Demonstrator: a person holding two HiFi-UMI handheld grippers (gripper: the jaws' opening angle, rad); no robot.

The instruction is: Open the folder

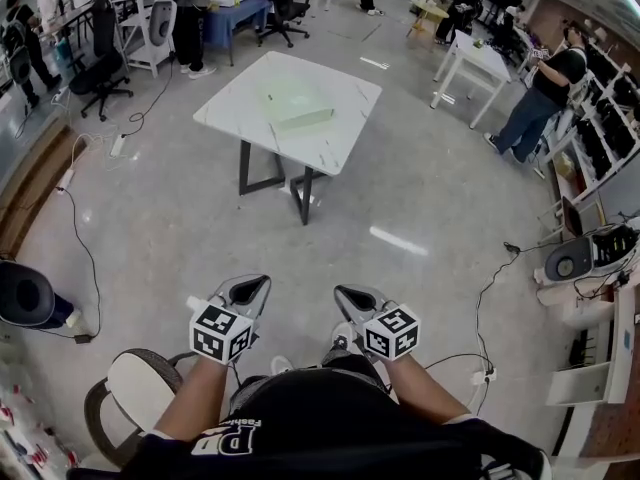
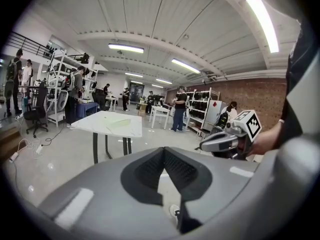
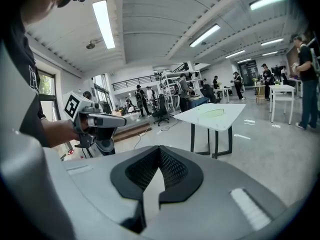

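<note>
Pale green folder (image 1: 294,107) lies flat on white bench (image 1: 335,143), well apart from both grippers. Left gripper (image 1: 252,290) and right gripper (image 1: 353,299) clenched, empty, held near person's lap.

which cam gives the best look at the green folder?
Head view: the folder lies flat on the white table, seen from above. Both gripper views show it only as a thin, distant green sliver.
</note>
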